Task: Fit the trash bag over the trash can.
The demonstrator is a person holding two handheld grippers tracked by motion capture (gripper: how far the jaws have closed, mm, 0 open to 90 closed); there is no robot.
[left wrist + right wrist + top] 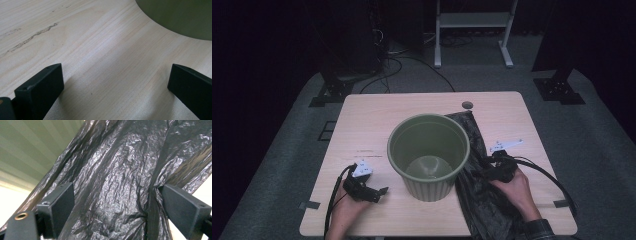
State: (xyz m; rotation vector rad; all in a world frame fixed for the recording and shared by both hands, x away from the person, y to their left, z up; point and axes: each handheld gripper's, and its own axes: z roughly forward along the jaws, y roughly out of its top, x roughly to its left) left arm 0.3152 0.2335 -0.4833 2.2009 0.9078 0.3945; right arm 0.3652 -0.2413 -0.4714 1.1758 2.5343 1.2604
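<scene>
The black plastic bag (pixel 117 177) lies crumpled on the table (pixel 362 115) right beside the green bin (pixel 429 150), with the right gripper (pixel 116 205) spread wide over it and the left gripper (pixel 116 82) wide open above bare wood.

A lab or test room. The lone wooden table (pixel 362 115) stands on grey carpet (pixel 287 150). Cables (pixel 392 65) and a white equipment stand (pixel 472 20) sit behind

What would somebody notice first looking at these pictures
The big green ribbed bin stands empty in the middle of the wooden table. A crinkled black plastic bag lies along its right side, with the right tool open over it. The left tool rests open on bare wood to the bin's left.
</scene>
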